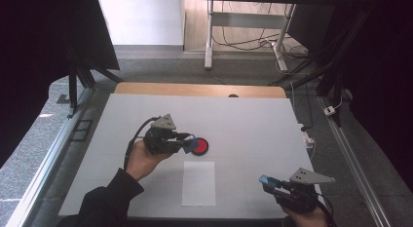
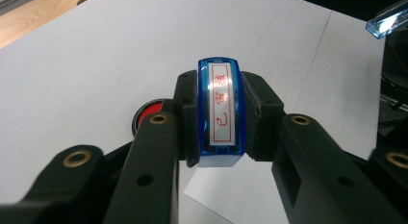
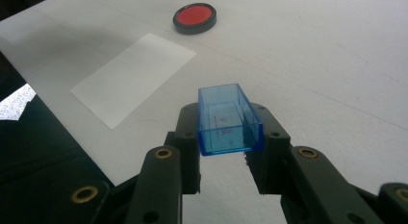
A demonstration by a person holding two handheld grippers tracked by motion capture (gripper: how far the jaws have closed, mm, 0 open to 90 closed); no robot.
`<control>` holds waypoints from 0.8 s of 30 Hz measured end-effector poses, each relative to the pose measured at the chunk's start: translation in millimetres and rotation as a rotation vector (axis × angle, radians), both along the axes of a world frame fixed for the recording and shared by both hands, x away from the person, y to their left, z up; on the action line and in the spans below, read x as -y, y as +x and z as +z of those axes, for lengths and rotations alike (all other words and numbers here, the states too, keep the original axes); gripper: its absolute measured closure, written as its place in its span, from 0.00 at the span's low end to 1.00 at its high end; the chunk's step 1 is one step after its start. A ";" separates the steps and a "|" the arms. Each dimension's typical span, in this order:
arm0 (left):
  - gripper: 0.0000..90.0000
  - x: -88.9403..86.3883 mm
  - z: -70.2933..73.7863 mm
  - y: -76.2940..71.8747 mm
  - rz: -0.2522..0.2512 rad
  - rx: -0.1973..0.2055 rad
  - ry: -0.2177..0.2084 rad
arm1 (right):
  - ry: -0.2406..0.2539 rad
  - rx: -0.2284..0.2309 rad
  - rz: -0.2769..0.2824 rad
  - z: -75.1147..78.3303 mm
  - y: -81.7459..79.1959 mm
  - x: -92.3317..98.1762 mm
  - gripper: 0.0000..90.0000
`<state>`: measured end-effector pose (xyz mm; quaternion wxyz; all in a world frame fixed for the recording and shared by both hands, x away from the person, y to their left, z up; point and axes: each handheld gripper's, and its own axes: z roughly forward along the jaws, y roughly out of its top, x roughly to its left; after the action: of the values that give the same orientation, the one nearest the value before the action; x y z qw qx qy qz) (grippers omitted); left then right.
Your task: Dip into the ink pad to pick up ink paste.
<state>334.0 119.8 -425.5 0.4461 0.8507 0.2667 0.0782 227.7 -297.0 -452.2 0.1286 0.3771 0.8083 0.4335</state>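
A white table (image 1: 253,120) stands in a dark-curtained room, with grey floor and a desk frame behind it. In the high view, a white sheet of paper (image 1: 198,183) lies near the front edge, and a round red ink pad (image 1: 200,146) lies just beyond it. The left gripper (image 1: 187,143) is over the middle of the table, its tip just beside the ink pad. The right gripper (image 1: 267,182) is low at the right, well apart from the paper.

In the left gripper view, the jaws are closed firmly on the blue stamp (image 2: 220,113), gripping its two long sides. Its face with red characters looks at the camera (I cannot read them surely, the picture is soft). The ink pad (image 2: 144,114) is partly hidden behind the left jaw.

In the right gripper view, the jaws are closed on the clear blue cap (image 3: 228,120), an empty open box, held by its side walls above the table. The ink pad (image 3: 194,16) and paper (image 3: 132,77) lie farther off.

Both pieces are probably light, hard plastic, smooth and a little slippery. The thin cap may crack under strong squeeze, so a gentle hold low on the flat walls is best. The stamp is stiffer and is well taken at mid-body, away from the inked face.
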 end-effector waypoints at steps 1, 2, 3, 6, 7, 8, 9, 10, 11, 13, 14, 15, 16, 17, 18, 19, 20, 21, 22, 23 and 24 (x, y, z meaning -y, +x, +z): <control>0.78 0.4 -0.1 0.9 -0.001 0.002 0.002 | 0.000 -0.002 0.001 -0.3 0.1 0.1 0.76; 0.78 0.9 -0.2 1.7 0.000 0.003 0.002 | 0.003 0.000 0.000 -0.5 0.0 0.2 0.76; 0.78 1.4 -0.3 2.6 0.000 0.001 0.001 | 0.004 0.000 0.000 -0.5 0.0 0.4 0.76; 0.78 3.2 -0.5 5.3 0.002 0.002 0.000 | 0.003 -0.004 -0.001 -0.7 0.2 0.7 0.76; 0.78 4.0 -0.5 6.2 0.002 0.001 0.000 | 0.003 -0.008 -0.001 -0.8 0.3 0.5 0.76; 0.78 4.8 -0.2 7.1 0.000 0.002 0.002 | 0.000 -0.009 0.000 -1.0 0.4 0.4 0.76; 0.78 6.0 -0.3 8.0 0.000 0.002 0.001 | -0.002 -0.010 0.000 -1.0 0.5 0.2 0.76; 0.78 7.0 -0.2 9.1 -0.001 0.000 0.005 | -0.004 -0.010 0.000 -1.2 0.7 0.0 0.76; 0.78 8.3 -0.4 10.2 0.000 -0.001 0.005 | -0.004 -0.012 0.001 -1.4 0.8 -0.3 0.76; 0.78 10.7 -1.2 12.4 -0.002 -0.003 0.008 | -0.010 -0.013 0.000 -1.5 0.9 -0.7 0.76; 0.78 12.0 -1.8 13.4 0.000 -0.003 0.010 | -0.009 -0.015 0.002 -1.6 1.0 -0.8 0.76; 0.78 13.1 -2.3 14.4 -0.002 -0.005 0.015 | -0.010 -0.016 0.002 -1.7 1.1 -0.9 0.76; 0.78 14.5 -2.9 15.1 -0.001 -0.003 0.019 | -0.011 -0.017 0.003 -1.8 1.2 -1.0 0.76; 0.78 15.8 -3.5 16.0 -0.001 -0.003 0.023 | -0.013 -0.017 0.003 -1.8 1.2 -1.1 0.76; 0.78 16.9 -3.9 16.8 -0.002 -0.006 0.025 | -0.016 -0.018 0.004 -1.7 1.3 -1.0 0.76; 0.78 17.8 -4.4 17.8 -0.004 -0.006 0.029 | -0.015 -0.020 0.005 -1.7 1.3 -1.0 0.76; 0.78 18.9 -5.0 18.7 -0.004 -0.009 0.028 | -0.016 -0.019 0.005 -1.7 1.4 -1.0 0.76; 0.78 19.7 -5.7 19.8 -0.005 -0.010 0.031 | -0.015 -0.019 0.006 -1.7 1.3 -1.0 0.76; 0.78 20.4 -6.5 21.1 -0.005 -0.012 0.037 | -0.015 -0.022 0.008 -1.6 1.3 -1.0 0.76; 0.78 21.3 -7.5 22.5 -0.004 -0.017 0.039 | -0.015 -0.022 0.007 -1.7 1.4 -1.1 0.76; 0.78 22.4 -8.7 23.8 -0.001 -0.019 0.041 | -0.015 -0.022 0.007 -1.7 1.5 -1.0 0.76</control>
<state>357.8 97.4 -434.2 0.4262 0.8604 0.2691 0.0751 229.1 -295.9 -453.9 0.1209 0.3781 0.8142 0.4236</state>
